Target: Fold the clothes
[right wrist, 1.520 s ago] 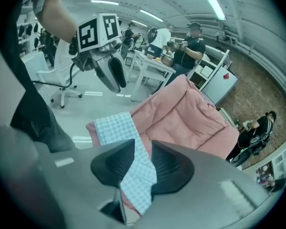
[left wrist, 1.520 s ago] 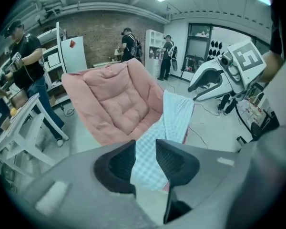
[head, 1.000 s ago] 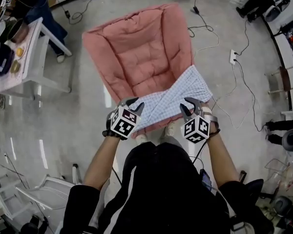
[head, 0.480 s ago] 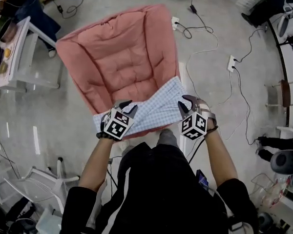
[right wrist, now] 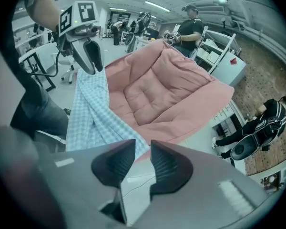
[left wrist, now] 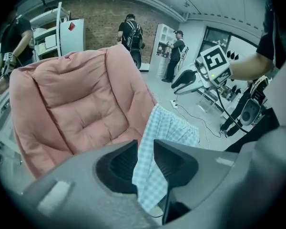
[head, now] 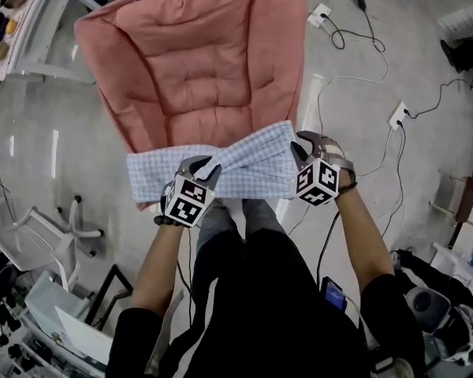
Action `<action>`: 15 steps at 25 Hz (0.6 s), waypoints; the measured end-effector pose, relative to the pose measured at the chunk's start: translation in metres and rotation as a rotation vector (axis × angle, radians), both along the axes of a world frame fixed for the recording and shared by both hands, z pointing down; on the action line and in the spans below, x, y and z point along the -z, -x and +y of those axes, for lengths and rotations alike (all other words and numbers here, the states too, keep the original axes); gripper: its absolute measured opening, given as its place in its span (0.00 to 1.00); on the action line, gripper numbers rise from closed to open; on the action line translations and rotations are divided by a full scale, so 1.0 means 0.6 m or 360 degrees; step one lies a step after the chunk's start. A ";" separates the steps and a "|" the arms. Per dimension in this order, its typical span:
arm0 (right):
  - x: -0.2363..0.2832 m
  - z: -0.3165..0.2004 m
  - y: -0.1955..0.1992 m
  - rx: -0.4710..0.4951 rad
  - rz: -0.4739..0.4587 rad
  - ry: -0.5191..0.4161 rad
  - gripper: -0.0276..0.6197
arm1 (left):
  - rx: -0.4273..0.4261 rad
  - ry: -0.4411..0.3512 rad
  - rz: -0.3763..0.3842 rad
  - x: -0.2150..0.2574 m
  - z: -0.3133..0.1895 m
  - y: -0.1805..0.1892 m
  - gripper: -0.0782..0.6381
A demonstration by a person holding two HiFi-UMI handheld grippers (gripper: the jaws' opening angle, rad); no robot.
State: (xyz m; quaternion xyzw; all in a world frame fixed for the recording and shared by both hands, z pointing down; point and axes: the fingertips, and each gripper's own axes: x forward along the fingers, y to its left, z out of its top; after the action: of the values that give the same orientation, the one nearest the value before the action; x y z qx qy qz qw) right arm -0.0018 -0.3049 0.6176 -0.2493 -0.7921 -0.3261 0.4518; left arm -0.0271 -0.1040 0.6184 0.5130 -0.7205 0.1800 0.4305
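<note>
Lena: Both grippers have come down toward the cushion's front edge since a second ago. The cloth between them has gone from a slanted drape with one corner high to a nearly level band.

Otto: Start big. Where is the cushion?

Lena: Cushion (head: 197,69), pink and quilted, fills the upper middle of the head view. Its raised sides stand to left and right, with grey floor (head: 31,109) all around it.

Otto: And the cloth?

Lena: Cloth (head: 244,164), a blue-and-white check, is stretched across the cushion's near edge, just beyond the person's knees (head: 236,215). Its left end hangs out past the left gripper.

Otto: How are the grippers?

Lena: Left gripper (left wrist: 145,144) has its jaws drawn narrow onto the cloth. A fold runs straight between the pads and comes out below them. Right gripper (right wrist: 142,144) is just as narrow. From the head view the band ends right at its fingers, and in its own view the cloth's edge runs up to the jaw tips, pinched there.

Otto: Anything small?

Lena: Cable (head: 355,34) loops on the floor right of the cushion. A socket strip (head: 400,115) lies farther right, well apart from the cloth.
</note>
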 end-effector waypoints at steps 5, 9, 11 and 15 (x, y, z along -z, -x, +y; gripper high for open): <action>-0.062 -0.015 0.032 0.0072 0.0076 -0.0007 0.21 | 0.0077 0.0073 0.0059 -0.044 0.022 -0.015 0.27; -0.115 -0.020 0.054 0.0158 0.0162 -0.0030 0.22 | 0.0168 0.0091 0.0110 -0.068 0.032 -0.012 0.27; -0.141 -0.021 0.064 0.0207 0.0212 -0.0050 0.23 | 0.0194 0.0098 0.0129 -0.077 0.034 -0.010 0.27; -0.181 -0.023 0.068 0.0280 0.0346 -0.0066 0.26 | 0.0222 0.0114 0.0156 -0.090 0.034 -0.011 0.27</action>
State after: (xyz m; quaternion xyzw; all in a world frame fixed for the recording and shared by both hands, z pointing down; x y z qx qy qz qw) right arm -0.0424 -0.3187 0.7259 -0.3421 -0.7067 -0.3519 0.5096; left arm -0.0204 -0.0838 0.6724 0.4539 -0.7257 0.1500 0.4948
